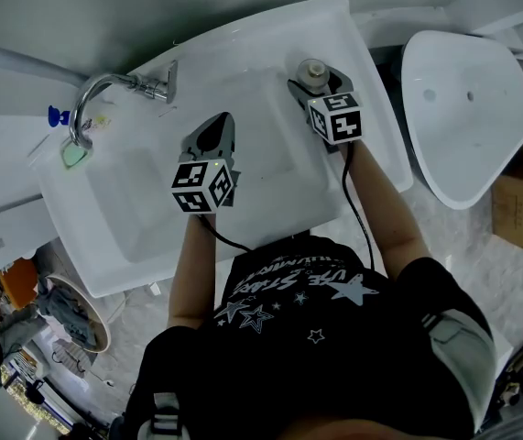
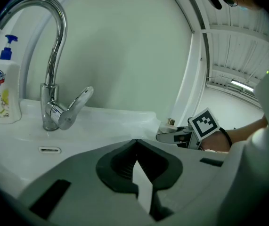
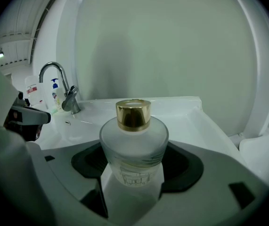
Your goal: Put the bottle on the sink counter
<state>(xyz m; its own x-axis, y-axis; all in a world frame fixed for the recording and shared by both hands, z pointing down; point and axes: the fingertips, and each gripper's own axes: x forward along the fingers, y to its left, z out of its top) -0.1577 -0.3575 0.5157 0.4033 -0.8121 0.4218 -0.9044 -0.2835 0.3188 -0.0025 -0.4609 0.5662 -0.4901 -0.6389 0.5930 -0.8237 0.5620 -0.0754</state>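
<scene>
A frosted glass bottle (image 3: 134,147) with a gold cap (image 3: 133,113) sits upright between the jaws of my right gripper (image 3: 134,166), which is shut on it. In the head view this bottle (image 1: 313,70) is over the back right corner of the white sink counter (image 1: 375,99), with the right gripper (image 1: 317,82) around it. I cannot tell whether its base touches the counter. My left gripper (image 1: 213,129) hovers over the basin, shut and holding nothing; its tips (image 2: 135,144) meet.
A chrome faucet (image 1: 103,88) stands at the back left of the sink, with a blue-pump soap bottle (image 2: 4,93) beside it. A second white basin (image 1: 467,108) and cardboard boxes (image 1: 519,211) lie on the floor to the right.
</scene>
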